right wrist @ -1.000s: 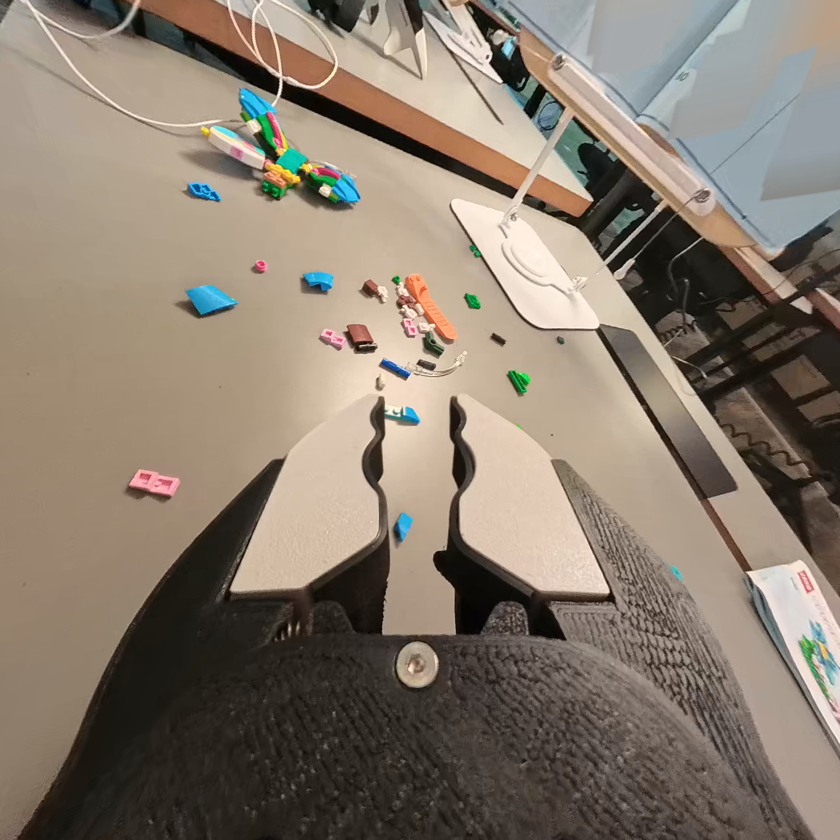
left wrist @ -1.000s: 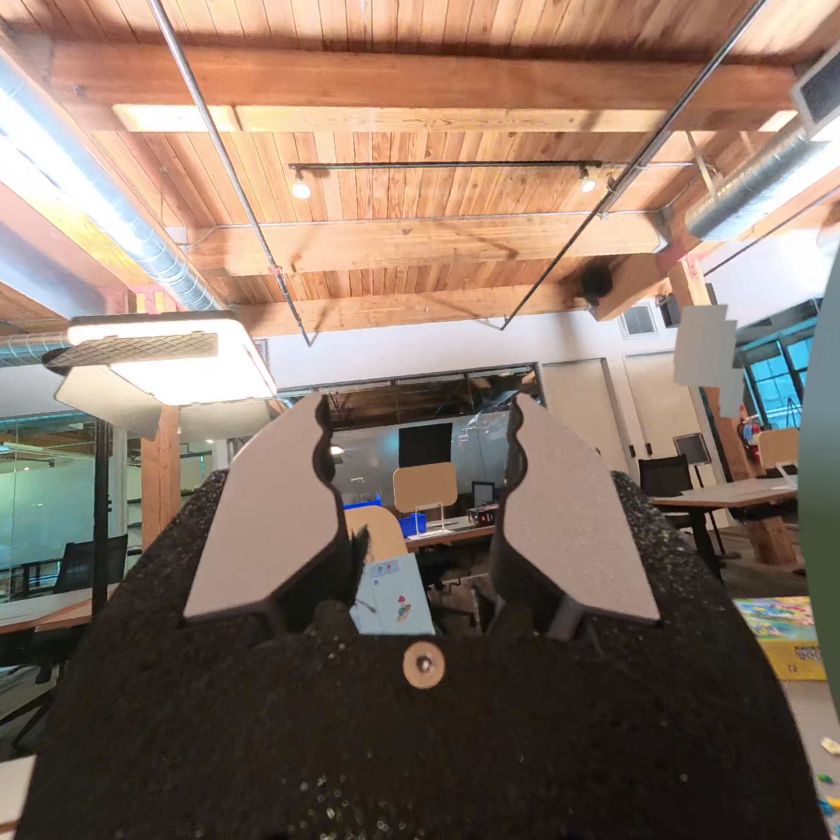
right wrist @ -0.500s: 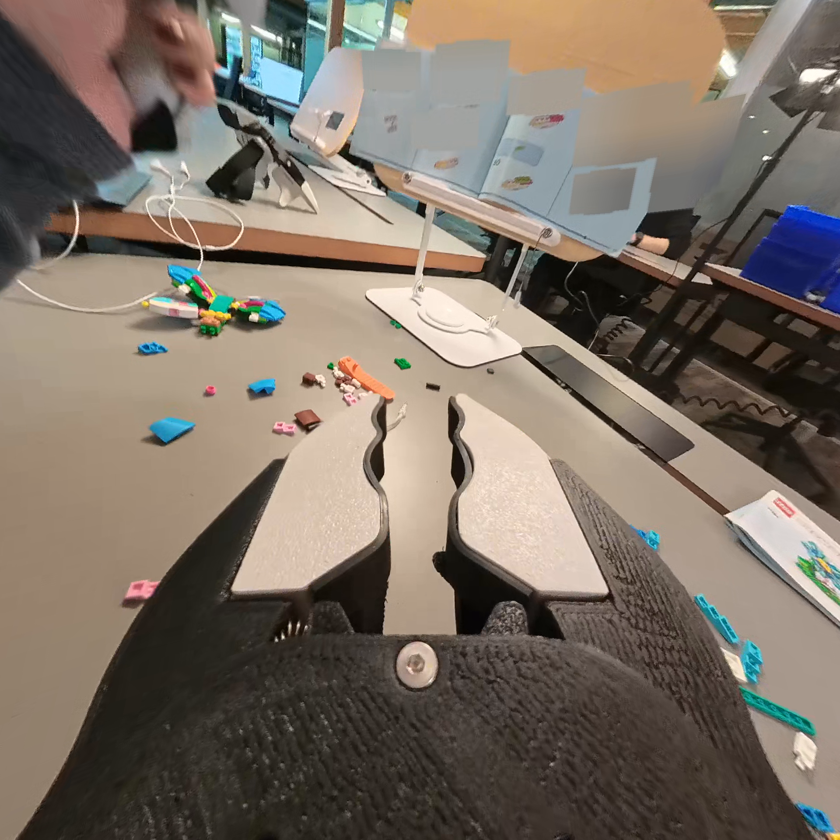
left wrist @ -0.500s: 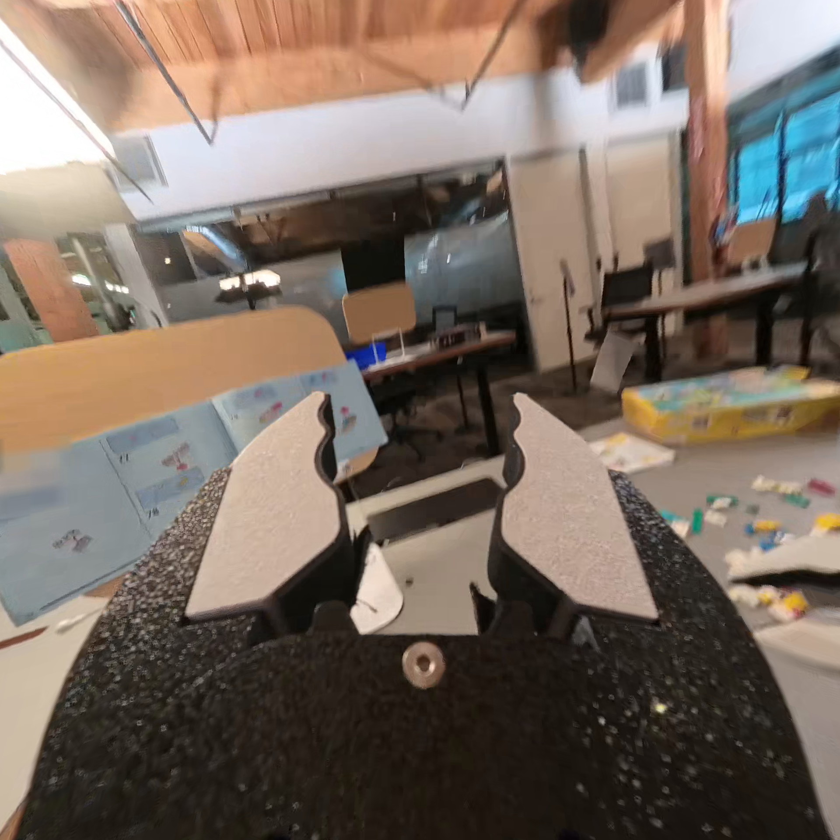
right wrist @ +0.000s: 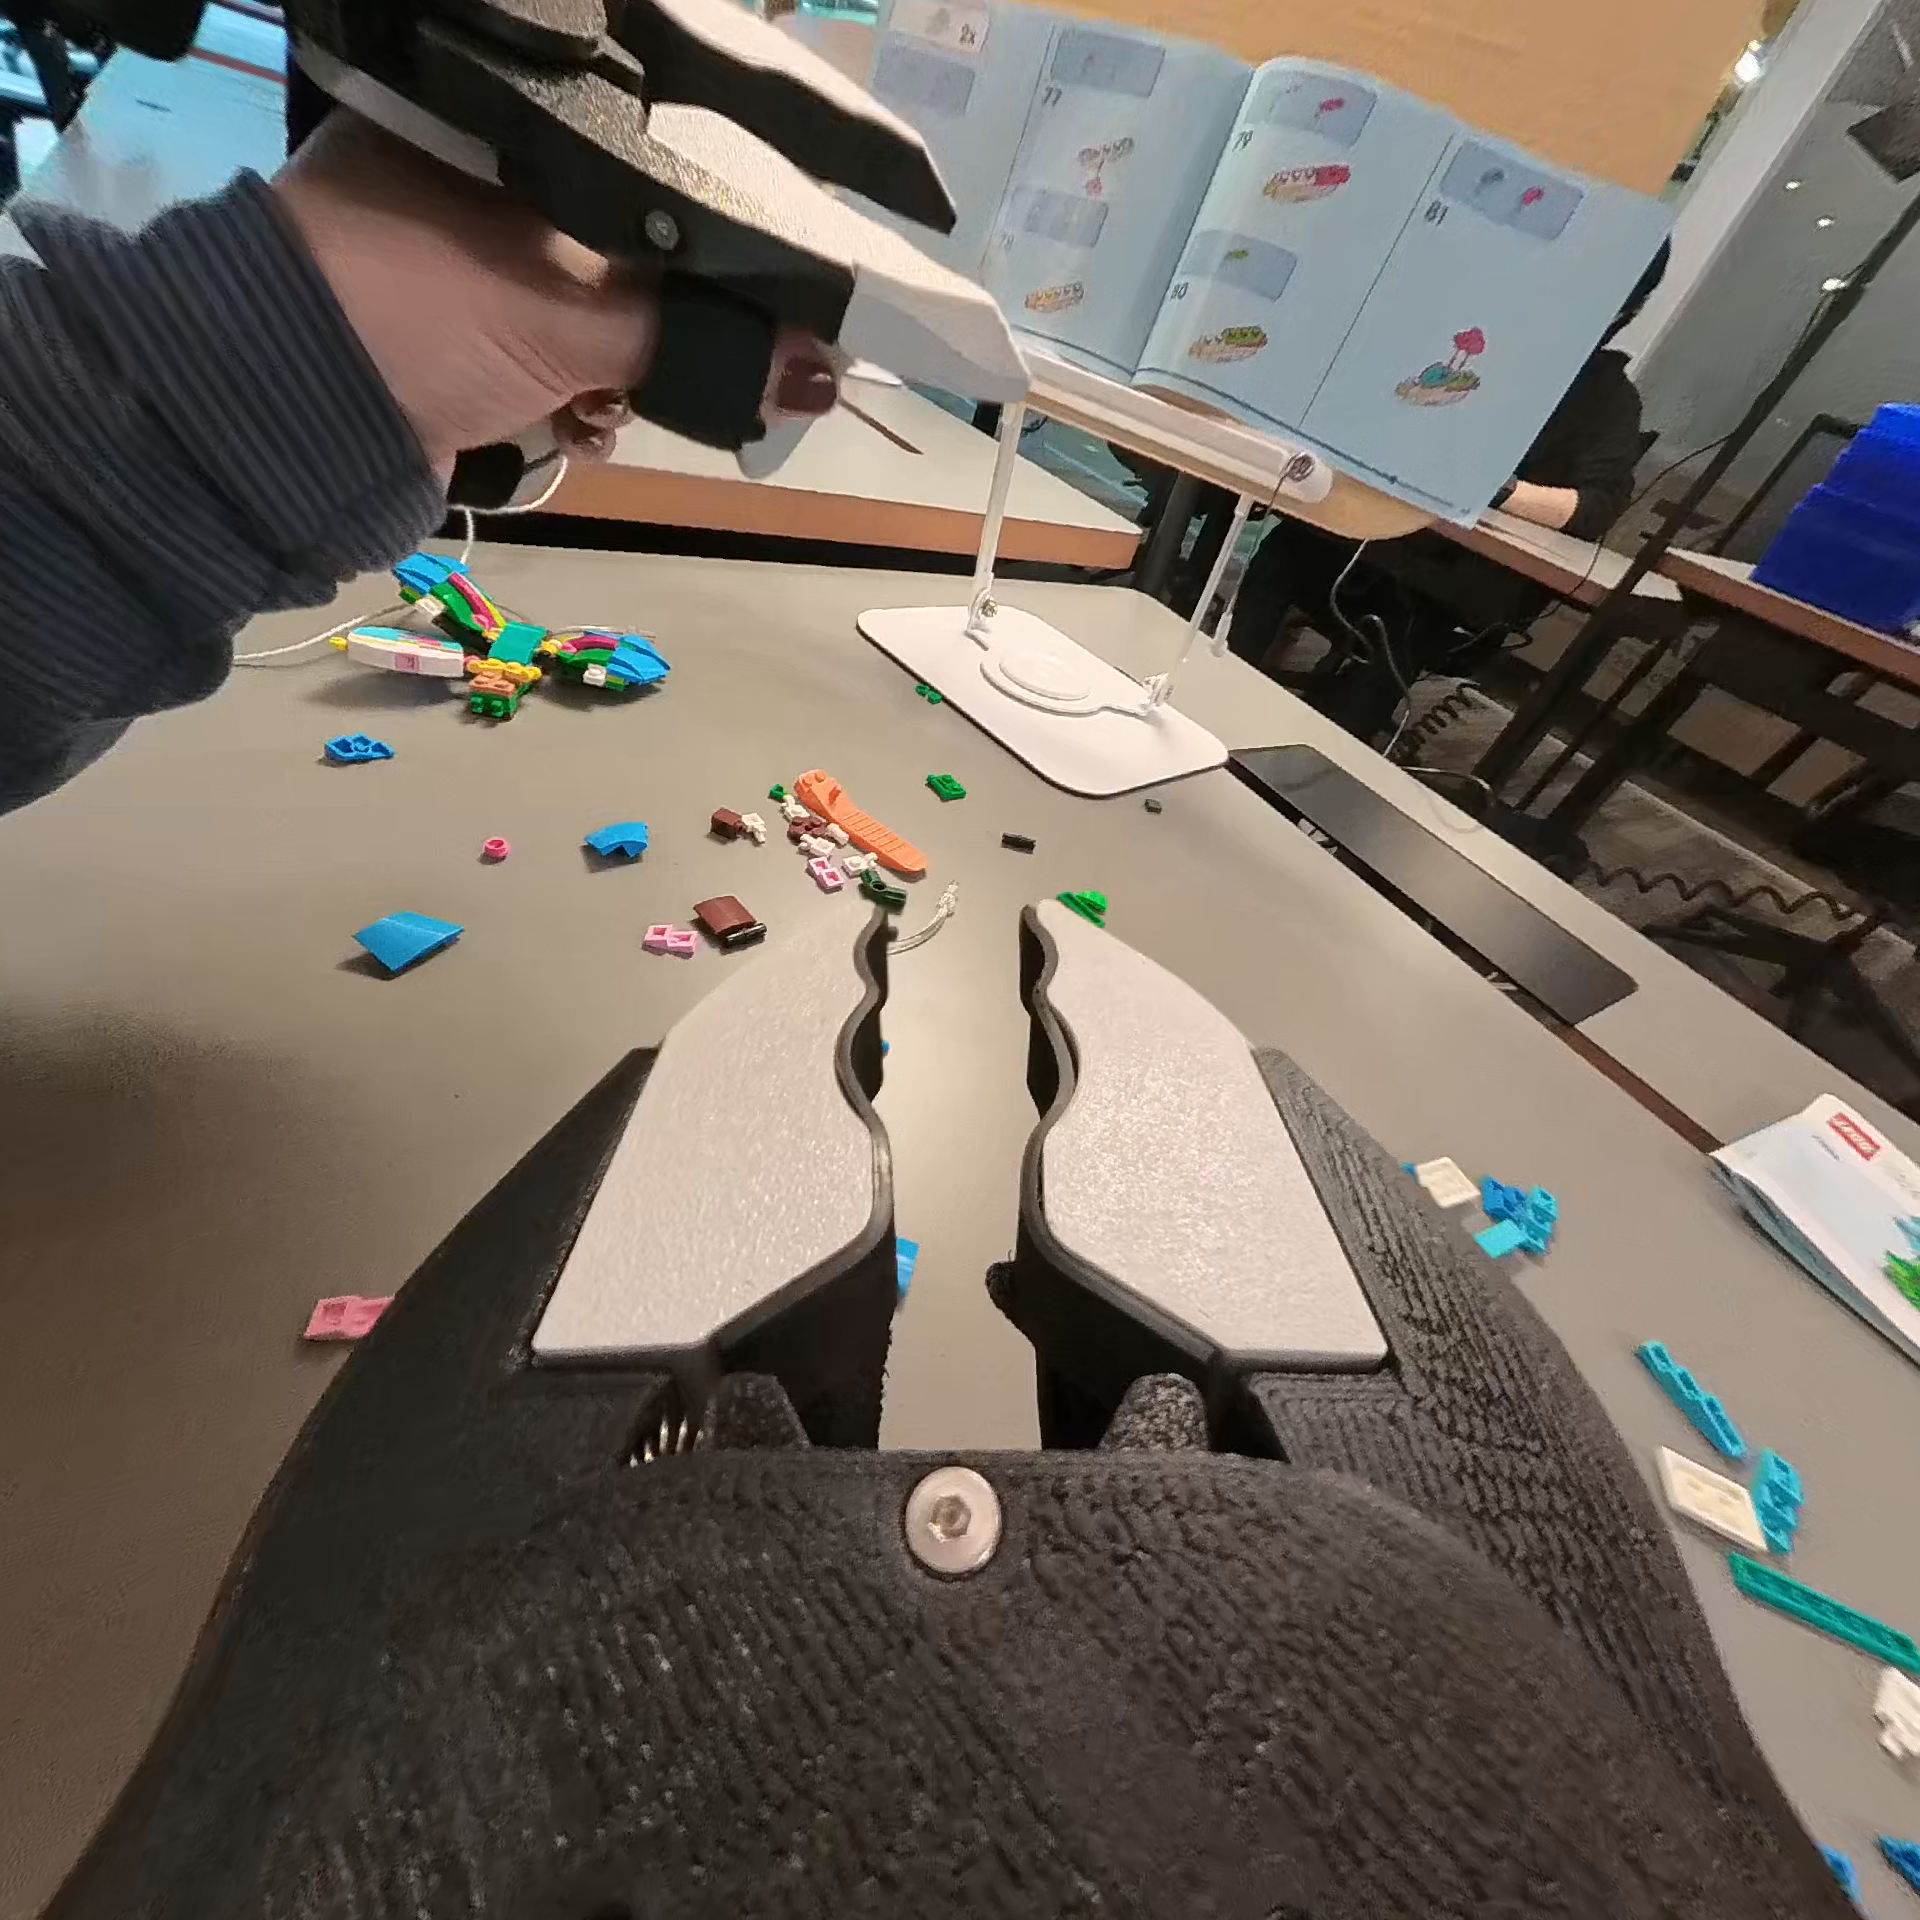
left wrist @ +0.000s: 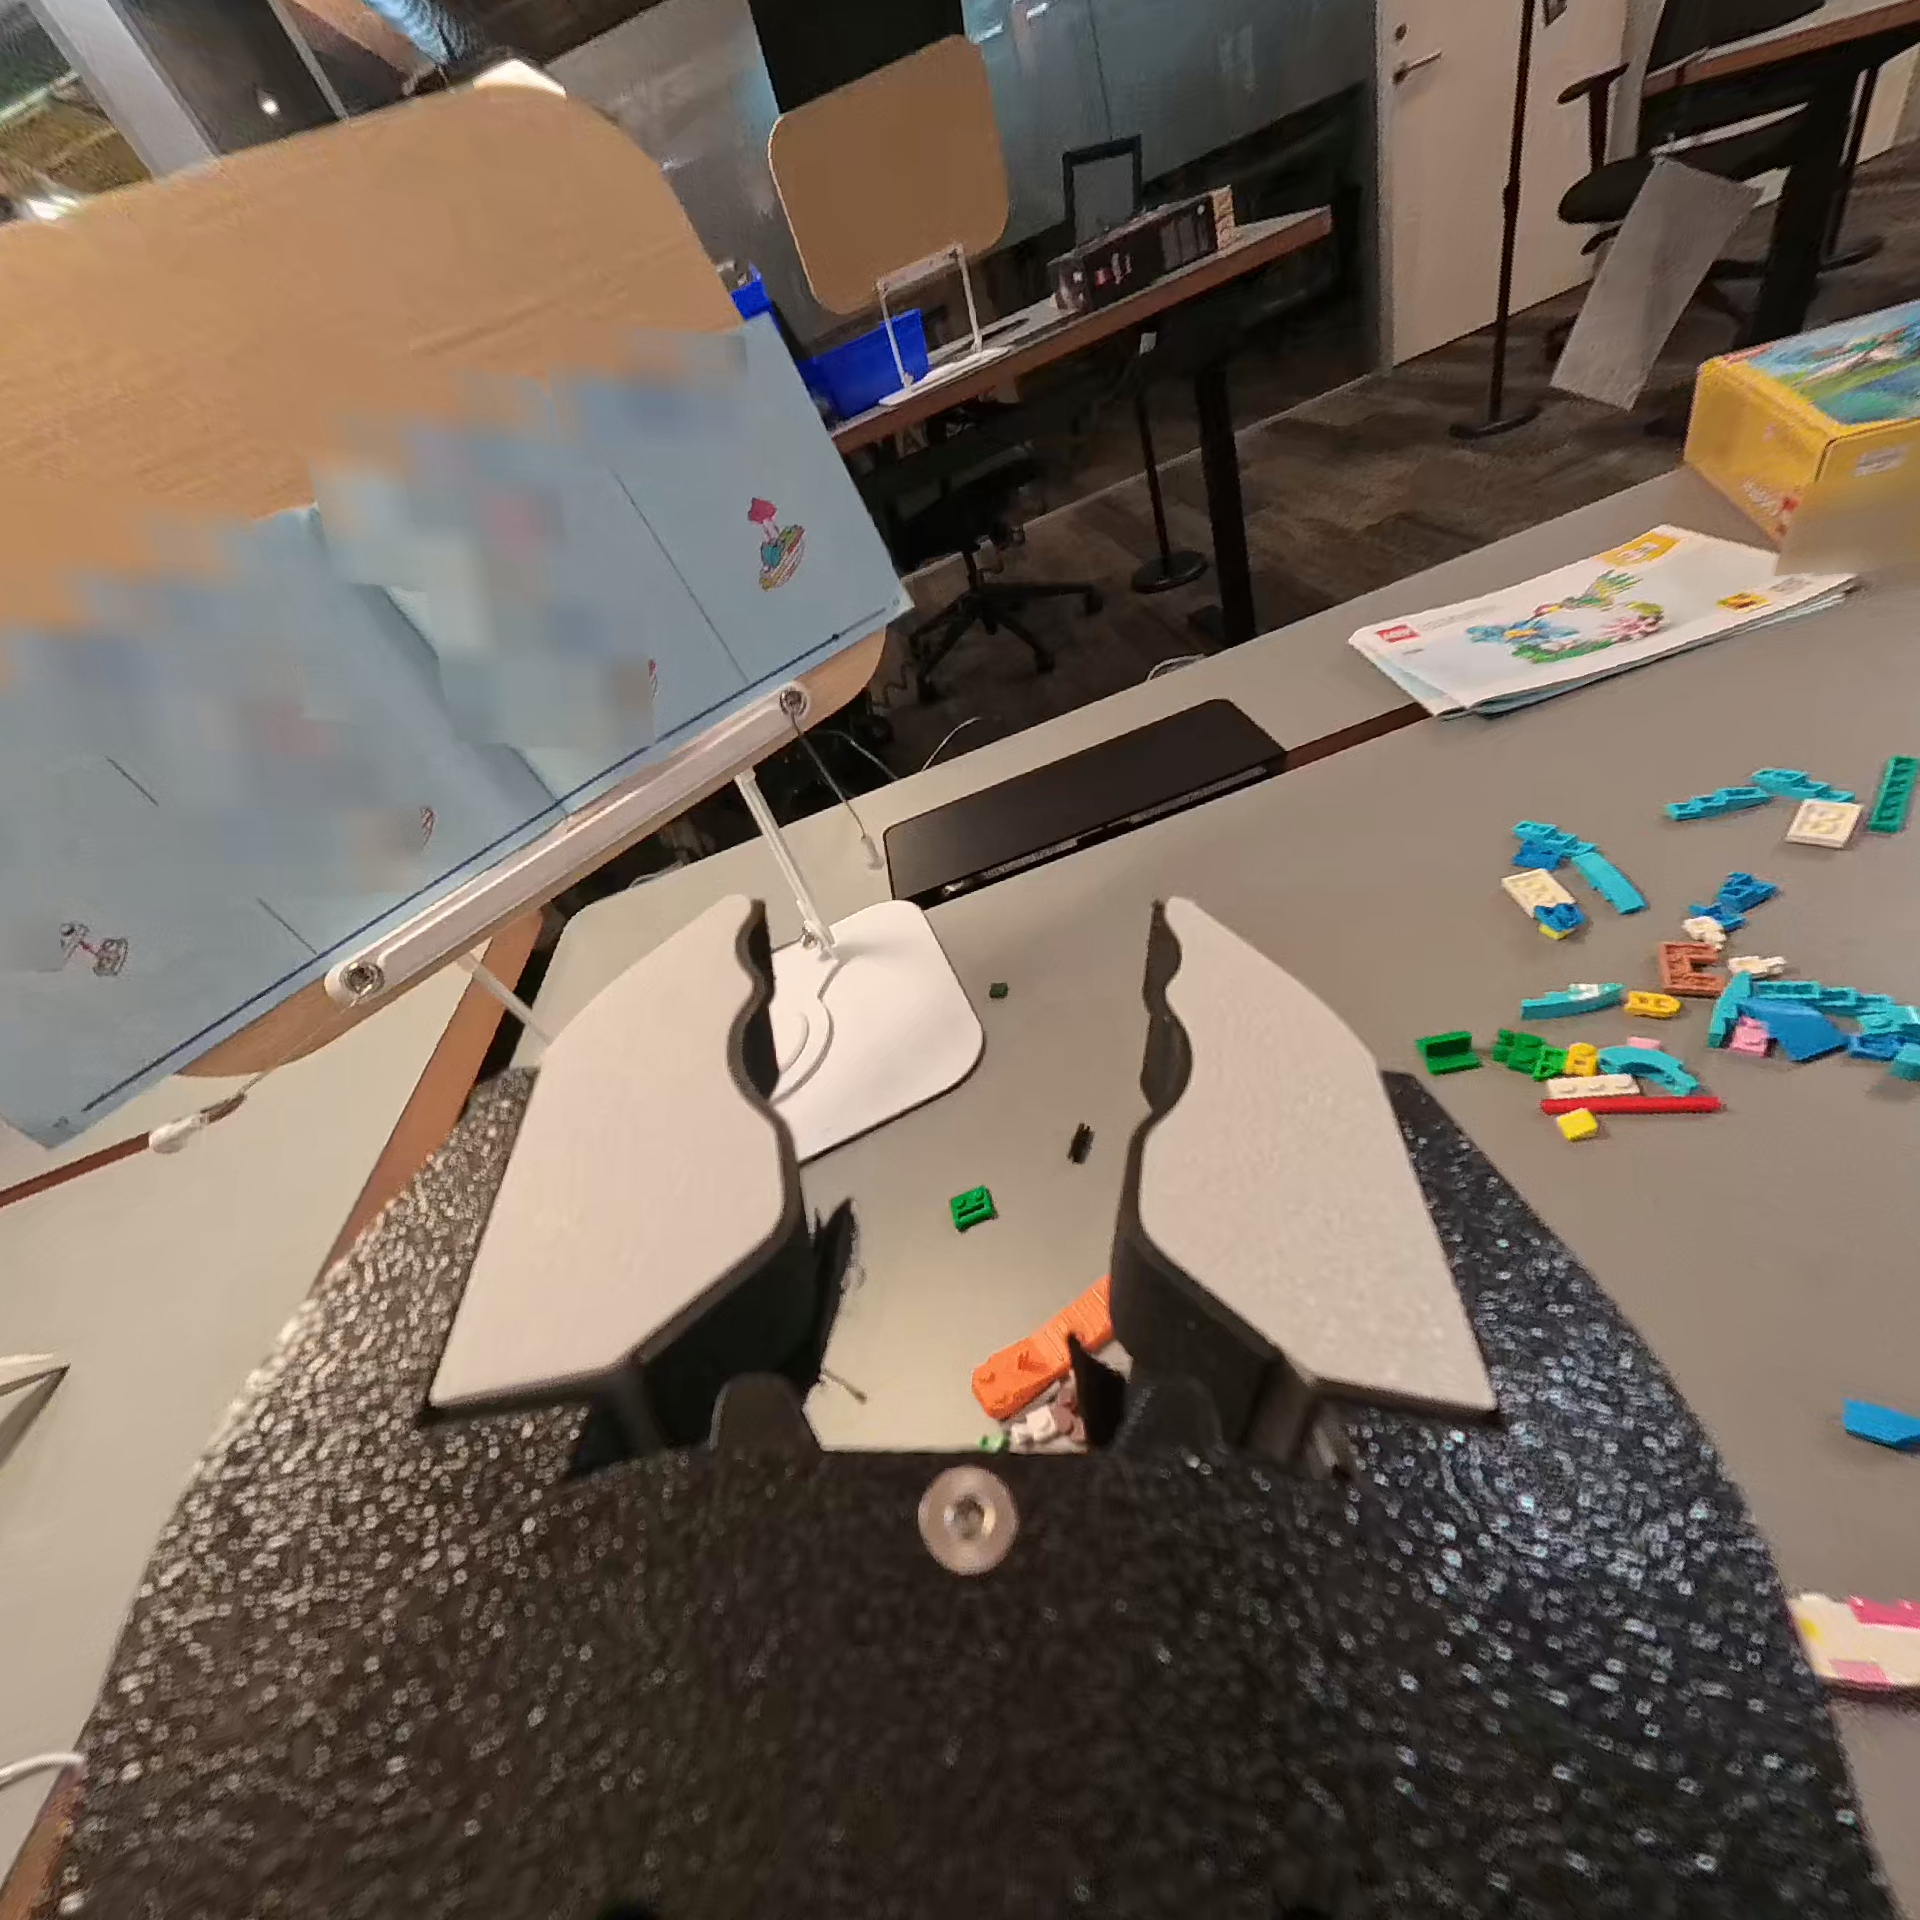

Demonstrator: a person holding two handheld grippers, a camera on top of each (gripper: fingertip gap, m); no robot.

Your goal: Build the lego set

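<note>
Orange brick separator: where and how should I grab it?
The orange brick separator lies flat on the grey table, small pieces crowding its left edge. Probably best to pinch the ridged handle's long edges near the lower right end, coming from above.

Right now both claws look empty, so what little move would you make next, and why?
Probably lower the left claw toward the small green piece on the grey table. Its jaws are wide open and empty, and that piece lies between them in the left wrist view. The right claw is also open and empty, so nothing is ready to join yet.
</note>
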